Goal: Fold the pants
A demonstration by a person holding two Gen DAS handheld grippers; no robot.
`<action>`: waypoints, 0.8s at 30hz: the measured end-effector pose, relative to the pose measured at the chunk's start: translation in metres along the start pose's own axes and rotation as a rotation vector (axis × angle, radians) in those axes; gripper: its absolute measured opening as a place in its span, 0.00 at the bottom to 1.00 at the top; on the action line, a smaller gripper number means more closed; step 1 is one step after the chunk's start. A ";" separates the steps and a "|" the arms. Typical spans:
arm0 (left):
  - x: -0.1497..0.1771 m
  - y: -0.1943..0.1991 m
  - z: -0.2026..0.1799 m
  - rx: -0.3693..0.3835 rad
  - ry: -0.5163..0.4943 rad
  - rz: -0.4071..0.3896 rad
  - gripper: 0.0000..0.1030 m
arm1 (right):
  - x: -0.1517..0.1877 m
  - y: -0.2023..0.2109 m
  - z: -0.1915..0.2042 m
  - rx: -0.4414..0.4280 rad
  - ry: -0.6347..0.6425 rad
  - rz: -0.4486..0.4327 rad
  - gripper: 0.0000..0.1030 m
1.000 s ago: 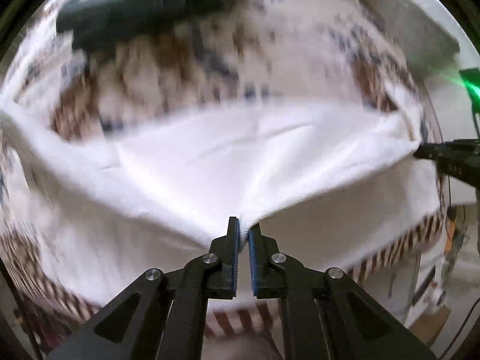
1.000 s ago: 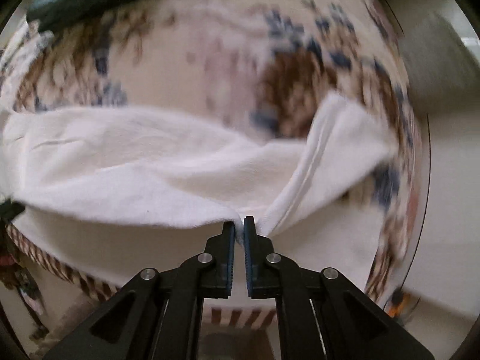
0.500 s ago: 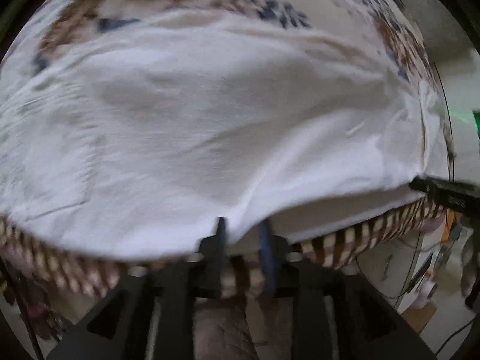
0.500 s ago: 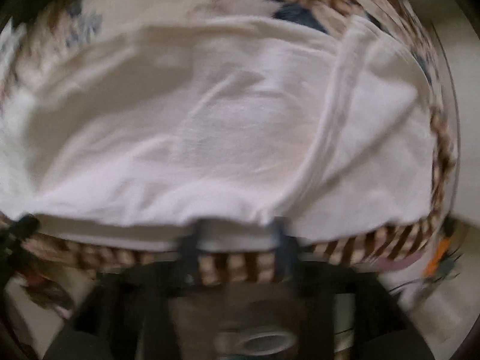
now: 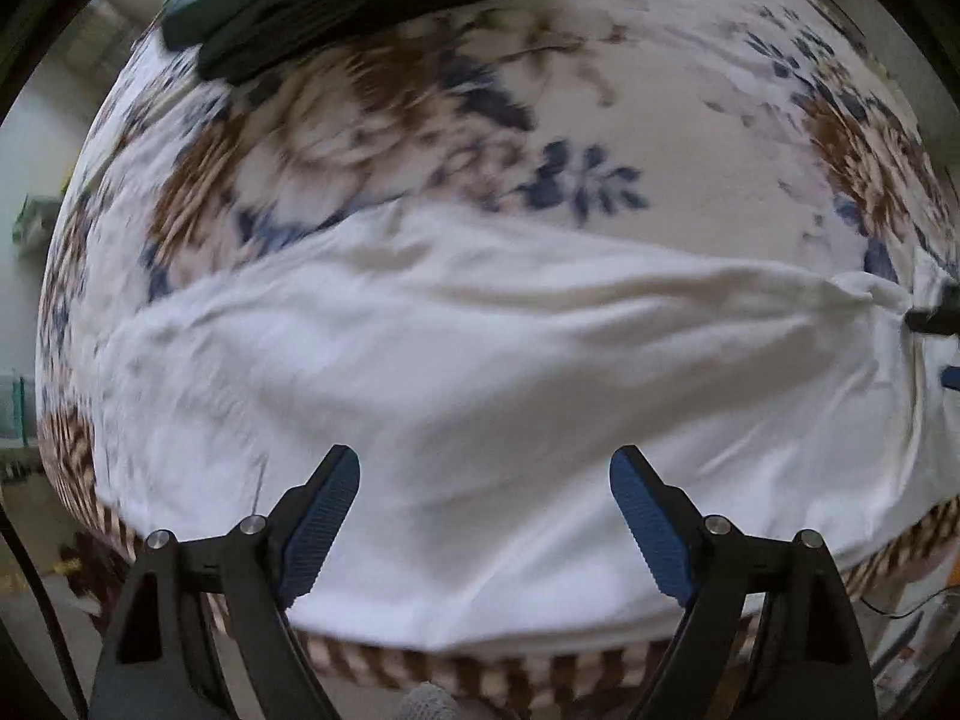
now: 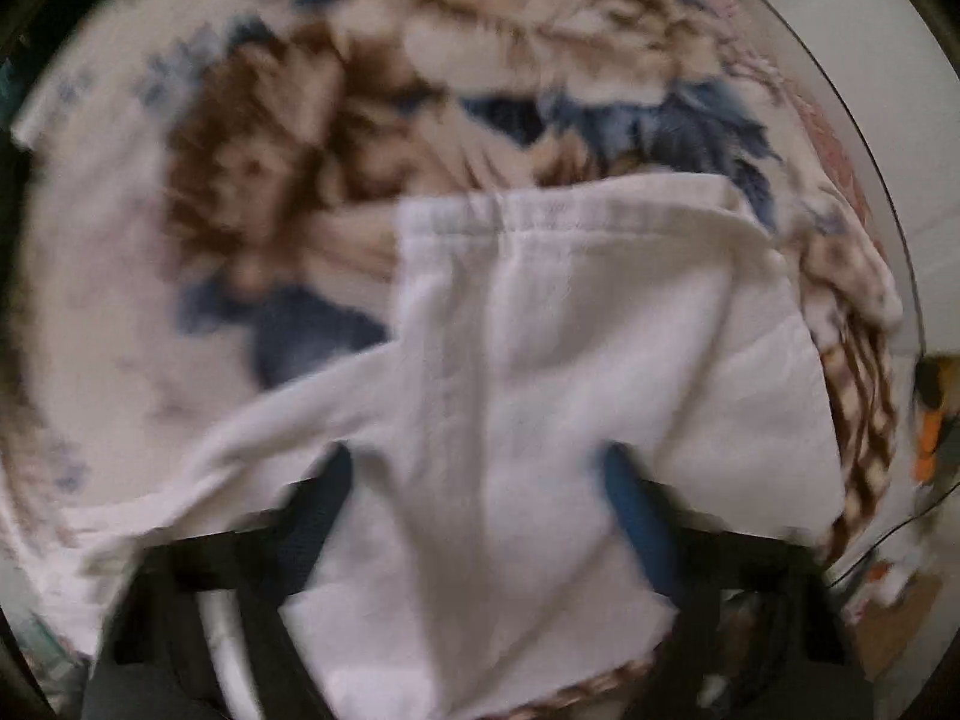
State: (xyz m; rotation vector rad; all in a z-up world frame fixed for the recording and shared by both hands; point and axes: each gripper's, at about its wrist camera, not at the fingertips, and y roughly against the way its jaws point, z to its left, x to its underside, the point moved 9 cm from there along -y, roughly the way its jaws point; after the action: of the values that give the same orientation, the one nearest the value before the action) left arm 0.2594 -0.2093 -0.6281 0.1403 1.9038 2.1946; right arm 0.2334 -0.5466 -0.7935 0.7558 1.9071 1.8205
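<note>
White pants [image 5: 480,360] lie folded in a long band across the floral bedspread [image 5: 660,90]. My left gripper [image 5: 483,462] points down over their near edge, its jaws opening wide with nothing pinched between the blue pads. The right wrist view is blurred. It shows the hemmed end of the pants [image 6: 600,330] below my right gripper [image 6: 477,462], whose jaws stand apart and are closing, with cloth between them but no visible press. At the right edge of the left wrist view, the right gripper's fingertips [image 5: 936,321] sit at the pants' end.
A dark green object [image 5: 312,0] lies at the far side of the bed. The bedspread's brown striped border [image 5: 480,666] marks the near bed edge, with floor below. Cables and orange items [image 6: 927,438] lie on the floor to the right.
Both grippers were shut on a lifted fold of the pants. They have let go, and the cloth now lies flat. The right gripper has rolled and moved to the pants' end.
</note>
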 end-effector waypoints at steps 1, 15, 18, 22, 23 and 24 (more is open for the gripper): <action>-0.002 0.002 -0.004 -0.001 -0.012 -0.004 0.83 | 0.002 0.003 -0.010 0.012 -0.019 -0.025 0.18; 0.045 -0.012 -0.052 0.058 -0.009 0.119 0.83 | 0.102 0.011 -0.153 -0.400 -0.524 -0.073 0.03; 0.047 -0.012 -0.052 0.063 -0.008 0.117 0.83 | 0.090 0.038 -0.163 -0.363 -0.514 -0.149 0.02; 0.057 -0.009 -0.037 0.063 0.014 0.117 0.83 | 0.078 0.011 -0.182 -0.336 -0.481 -0.016 0.02; 0.058 -0.010 -0.033 0.062 0.023 0.120 0.83 | 0.083 0.001 -0.179 -0.325 -0.462 0.048 0.04; 0.062 -0.010 -0.026 0.065 0.043 0.124 0.83 | 0.083 -0.001 -0.178 -0.329 -0.453 0.070 0.08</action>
State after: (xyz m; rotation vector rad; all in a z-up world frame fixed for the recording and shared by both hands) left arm 0.1952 -0.2183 -0.6464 0.2294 2.0419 2.2318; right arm 0.0583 -0.6332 -0.7743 1.0189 1.2755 1.7546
